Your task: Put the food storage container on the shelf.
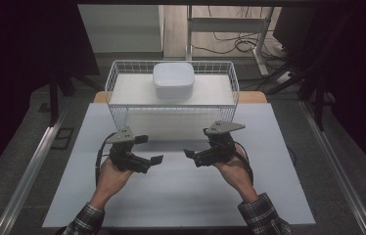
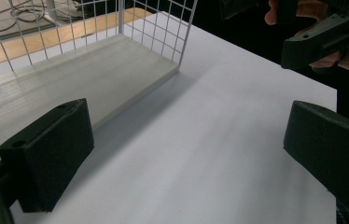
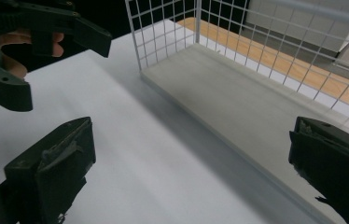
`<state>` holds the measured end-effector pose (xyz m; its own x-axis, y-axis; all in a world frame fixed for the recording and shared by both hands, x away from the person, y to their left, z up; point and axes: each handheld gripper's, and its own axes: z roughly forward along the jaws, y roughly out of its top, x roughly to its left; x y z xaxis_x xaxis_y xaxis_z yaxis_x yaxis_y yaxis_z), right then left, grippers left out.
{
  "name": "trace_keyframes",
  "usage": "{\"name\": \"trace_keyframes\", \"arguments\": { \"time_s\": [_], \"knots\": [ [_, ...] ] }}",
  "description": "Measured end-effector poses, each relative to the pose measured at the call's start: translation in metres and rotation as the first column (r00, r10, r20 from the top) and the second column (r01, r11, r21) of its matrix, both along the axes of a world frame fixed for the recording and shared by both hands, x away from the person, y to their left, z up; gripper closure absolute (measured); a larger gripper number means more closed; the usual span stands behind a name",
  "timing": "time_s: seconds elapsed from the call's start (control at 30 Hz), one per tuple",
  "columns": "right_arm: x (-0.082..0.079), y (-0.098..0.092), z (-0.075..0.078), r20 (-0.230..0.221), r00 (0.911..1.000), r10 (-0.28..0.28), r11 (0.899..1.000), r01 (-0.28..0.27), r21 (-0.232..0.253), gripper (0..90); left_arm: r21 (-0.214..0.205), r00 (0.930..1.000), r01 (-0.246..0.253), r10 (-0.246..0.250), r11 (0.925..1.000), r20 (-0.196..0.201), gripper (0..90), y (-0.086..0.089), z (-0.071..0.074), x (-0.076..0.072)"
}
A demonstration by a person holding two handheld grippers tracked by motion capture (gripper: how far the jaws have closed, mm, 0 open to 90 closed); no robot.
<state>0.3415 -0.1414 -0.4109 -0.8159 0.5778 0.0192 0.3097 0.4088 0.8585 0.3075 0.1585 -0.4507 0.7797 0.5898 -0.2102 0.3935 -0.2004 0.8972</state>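
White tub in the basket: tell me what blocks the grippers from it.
The basket's near wire wall stands between both open grippers, left and right, and the tub. From above, nothing visible covers it.

Left gripper view: own jaws cut off by bottom & side edges; basket point(image 2: 116, 56) cropped at top & 9 o'clock, so its far end is out of frame. Right gripper point(image 2: 324, 39) at 1 o'clock cut by top/right edges.

Right gripper view: basket point(image 3: 238, 84) runs off at 3 o'clock; left gripper point(image 3: 23, 46) cropped at 10 o'clock.

High view: sleeves cut at 6 o'clock; room at the sides too dark to tell.
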Motion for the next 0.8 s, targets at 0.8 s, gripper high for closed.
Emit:
{"name": "trace_keyframes", "arguments": {
  "time_s": [0.8],
  "knots": [
    [-0.027, -0.026, -0.028, -0.023, 0.9993, -0.029, 0.999, 0.03, 0.013, 0.0, 0.081, 0.9991, -0.041, 0.042, 0.9958, -0.007, 2.7, 0.007, -0.036, -0.032]
  ]
}}
